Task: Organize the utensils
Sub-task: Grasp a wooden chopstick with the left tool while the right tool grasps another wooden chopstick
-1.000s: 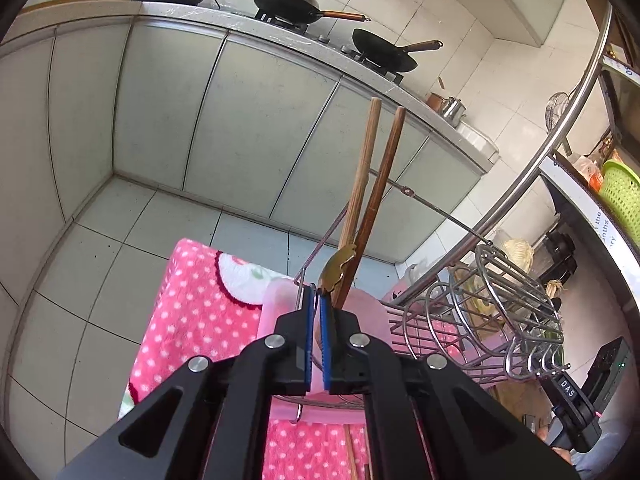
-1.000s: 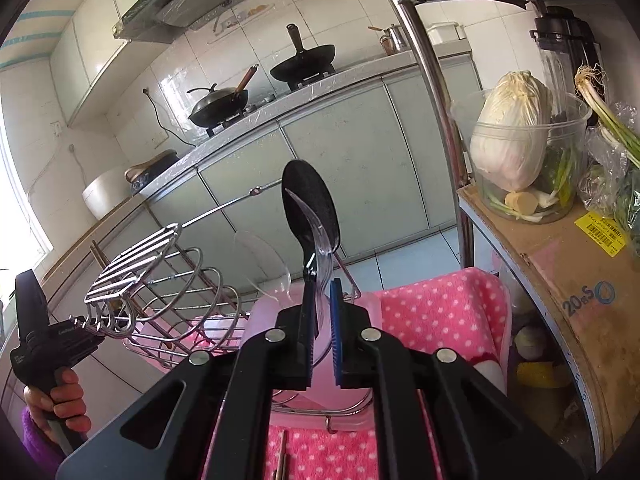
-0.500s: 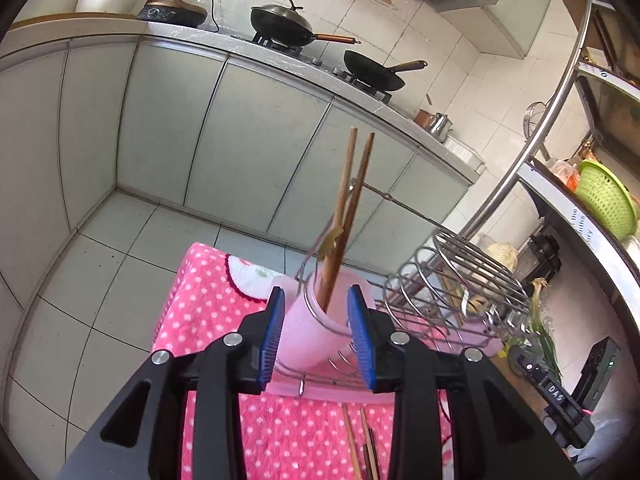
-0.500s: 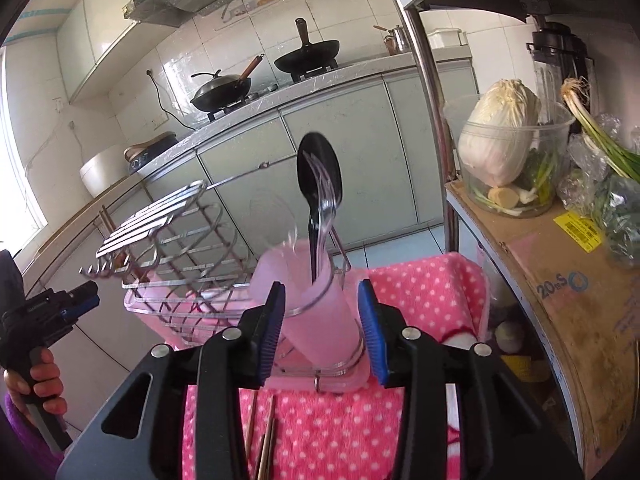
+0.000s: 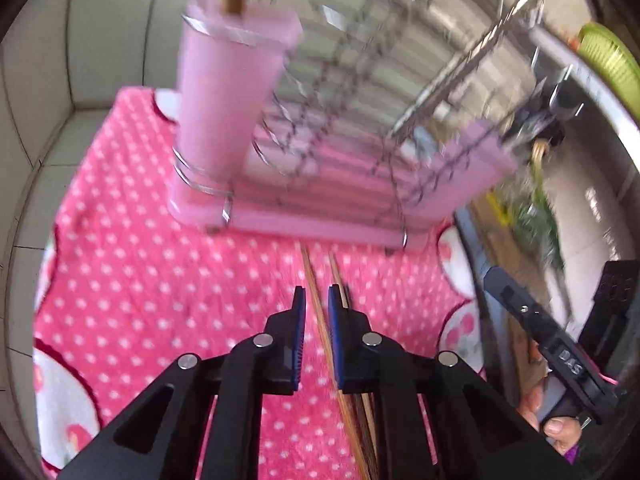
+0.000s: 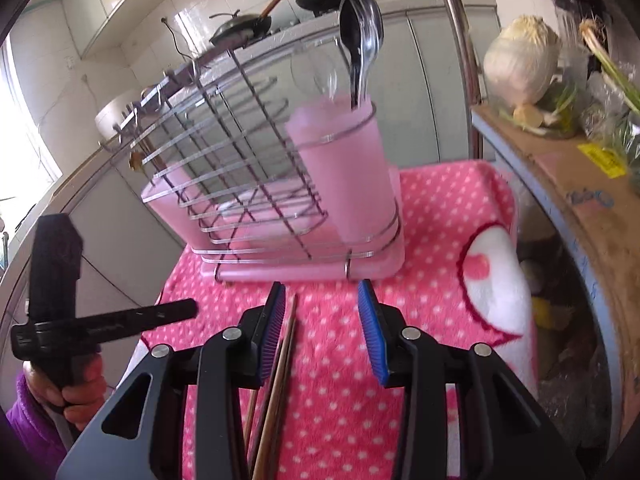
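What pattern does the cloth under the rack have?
The cloth is pink with white dots, clearest in the right wrist view.

open pink cloth [image 6: 332, 364] before both grippers; wire rack [image 6: 248, 168] blocks beyond.

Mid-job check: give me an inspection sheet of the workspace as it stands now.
Surface: pink dotted cloth, bare patches around the rack.
Job's things: wire rack on a pink tray; right pink cup holds spoons; left pink cup holds wooden sticks; loose chopsticks lie on the cloth.
Clutter: nothing seen on the cloth.
Grippers: left gripper has just been closing, a chopstick between its narrow jaws, pads not pressing; right gripper open, empty.
Cables: nothing seen.
Surroundings: cabbage on side shelf, woks on counter.
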Demonstrator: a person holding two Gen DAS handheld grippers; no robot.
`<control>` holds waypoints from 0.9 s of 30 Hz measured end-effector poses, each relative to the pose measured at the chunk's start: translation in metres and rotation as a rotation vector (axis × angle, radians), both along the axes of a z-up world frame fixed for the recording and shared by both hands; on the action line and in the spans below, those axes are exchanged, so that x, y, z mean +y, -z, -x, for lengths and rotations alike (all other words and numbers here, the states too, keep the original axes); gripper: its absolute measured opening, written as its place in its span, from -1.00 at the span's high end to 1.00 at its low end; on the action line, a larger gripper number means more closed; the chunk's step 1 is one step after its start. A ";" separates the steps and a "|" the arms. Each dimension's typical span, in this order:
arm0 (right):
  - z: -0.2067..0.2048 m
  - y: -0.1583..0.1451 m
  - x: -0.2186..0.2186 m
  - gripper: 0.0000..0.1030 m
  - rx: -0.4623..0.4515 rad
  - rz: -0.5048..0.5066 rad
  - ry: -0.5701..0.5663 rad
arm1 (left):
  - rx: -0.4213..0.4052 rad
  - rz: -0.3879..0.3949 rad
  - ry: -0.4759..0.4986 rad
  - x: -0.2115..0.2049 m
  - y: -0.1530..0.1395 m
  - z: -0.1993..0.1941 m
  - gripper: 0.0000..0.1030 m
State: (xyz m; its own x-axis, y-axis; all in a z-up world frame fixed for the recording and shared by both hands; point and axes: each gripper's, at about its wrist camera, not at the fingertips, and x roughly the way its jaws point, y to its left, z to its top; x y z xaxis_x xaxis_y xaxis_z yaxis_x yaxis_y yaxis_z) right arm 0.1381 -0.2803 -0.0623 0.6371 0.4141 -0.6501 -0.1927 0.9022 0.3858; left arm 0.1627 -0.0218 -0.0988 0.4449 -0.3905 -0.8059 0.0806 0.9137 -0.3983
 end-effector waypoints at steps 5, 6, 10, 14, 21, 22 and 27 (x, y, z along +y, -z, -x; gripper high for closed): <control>0.001 0.027 -0.006 0.25 0.084 -0.033 0.004 | 0.092 -0.108 0.003 -0.032 0.031 -0.027 0.80; 0.001 0.031 -0.007 0.25 0.097 -0.029 0.003 | 0.098 -0.124 -0.001 -0.036 0.035 -0.031 0.80; 0.001 0.040 -0.008 0.25 0.118 -0.026 -0.004 | 0.136 -0.187 -0.014 -0.052 0.051 -0.046 0.79; -0.002 0.044 -0.007 0.25 0.125 -0.027 -0.013 | 0.138 -0.235 -0.011 -0.064 0.057 -0.051 0.79; -0.018 0.051 0.008 0.25 0.171 -0.061 -0.091 | 0.110 -0.173 -0.021 -0.044 0.042 -0.036 0.90; -0.023 0.053 0.013 0.26 0.188 -0.064 -0.108 | 0.100 -0.168 -0.022 -0.039 0.037 -0.031 0.90; -0.044 0.064 0.054 0.27 0.242 -0.025 -0.177 | 0.074 -0.171 -0.042 -0.013 0.027 -0.012 0.90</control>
State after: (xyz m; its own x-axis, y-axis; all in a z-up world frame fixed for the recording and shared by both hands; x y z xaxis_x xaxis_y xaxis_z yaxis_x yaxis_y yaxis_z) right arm 0.1819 -0.2268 -0.1265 0.3808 0.5231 -0.7625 -0.2461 0.8522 0.4617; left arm 0.1746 -0.0351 -0.1258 0.3950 -0.2274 -0.8901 0.0171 0.9705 -0.2403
